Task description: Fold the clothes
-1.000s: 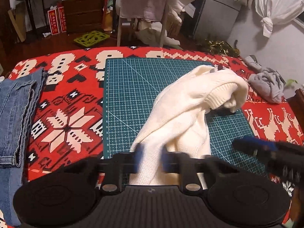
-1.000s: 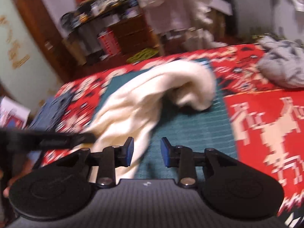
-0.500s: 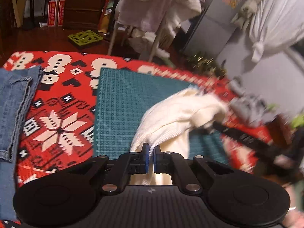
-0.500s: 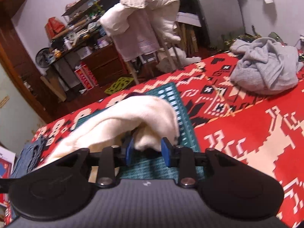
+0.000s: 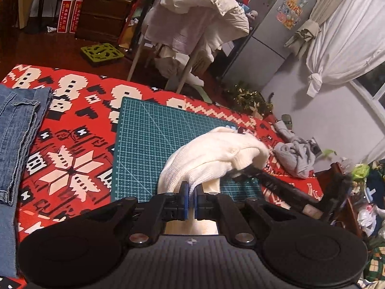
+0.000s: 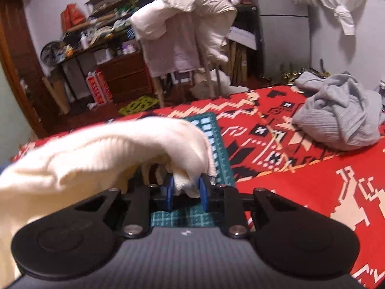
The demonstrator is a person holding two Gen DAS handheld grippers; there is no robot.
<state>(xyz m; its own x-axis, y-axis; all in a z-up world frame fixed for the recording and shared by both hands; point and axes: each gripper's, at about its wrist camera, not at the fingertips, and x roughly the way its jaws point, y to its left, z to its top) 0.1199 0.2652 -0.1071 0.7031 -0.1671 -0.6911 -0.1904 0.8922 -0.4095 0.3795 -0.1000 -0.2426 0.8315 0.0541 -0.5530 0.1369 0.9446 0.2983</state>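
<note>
- The sweater (image 5: 211, 159), cream and knitted, sits bunched over the green cutting mat (image 5: 154, 139), which lies on a red patterned blanket (image 5: 72, 163).
- The left gripper (image 5: 189, 198) has its jaws pressed nearly together on a ribbed edge of the sweater at the near side of the mat.
- The right gripper (image 6: 185, 192) pinches a fold of the same sweater (image 6: 101, 149) between its blue pads (image 6: 170, 191), jaws partly spread around the thick cloth; the rest drapes over its left side and hides much of the mat (image 6: 211, 130) in the right wrist view.
- Folded jeans (image 5: 16, 130) lie at the blanket's left edge, well apart from the mat.
- A crumpled grey garment (image 6: 336, 113) sits on the blanket to the right, apart from the mat.
- Beyond the blanket, a chair (image 5: 192, 24) heaped with pale clothes stands on the floor, with a fridge (image 5: 272, 24) beside it.
</note>
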